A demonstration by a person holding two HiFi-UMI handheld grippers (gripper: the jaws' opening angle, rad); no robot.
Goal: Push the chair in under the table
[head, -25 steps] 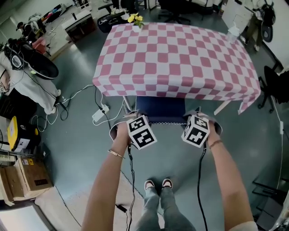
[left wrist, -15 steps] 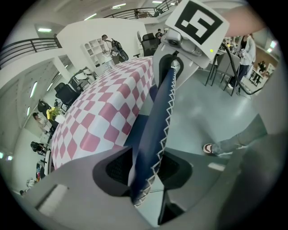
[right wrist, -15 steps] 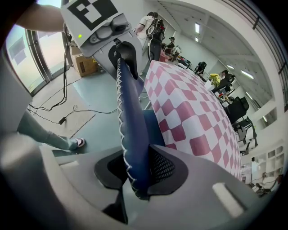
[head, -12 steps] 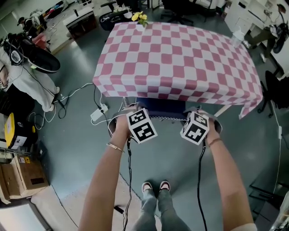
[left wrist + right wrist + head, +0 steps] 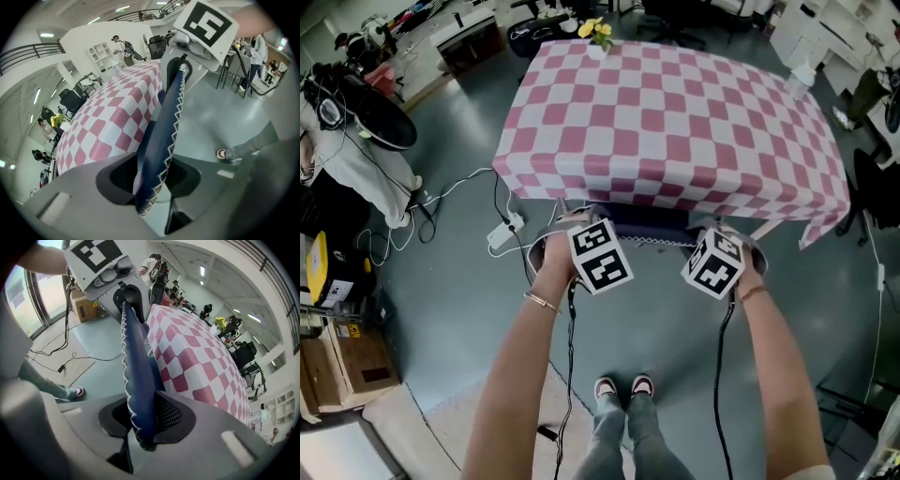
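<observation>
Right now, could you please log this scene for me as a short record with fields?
left gripper: shut on chair backrest
right gripper: shut on chair backrest
chair: mostly under the table, only backrest top showing at near edge
cover: pink-and-white checked tablecloth
far edge: yellow flowers

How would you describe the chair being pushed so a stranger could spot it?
Find the table with the pink-and-white checked cloth. At its near edge, mostly tucked under the cloth, is the chair, left gripper and right gripper clamped on its backrest. It is dark blue with white zigzag stitching, unlike the black office chairs beyond.
</observation>
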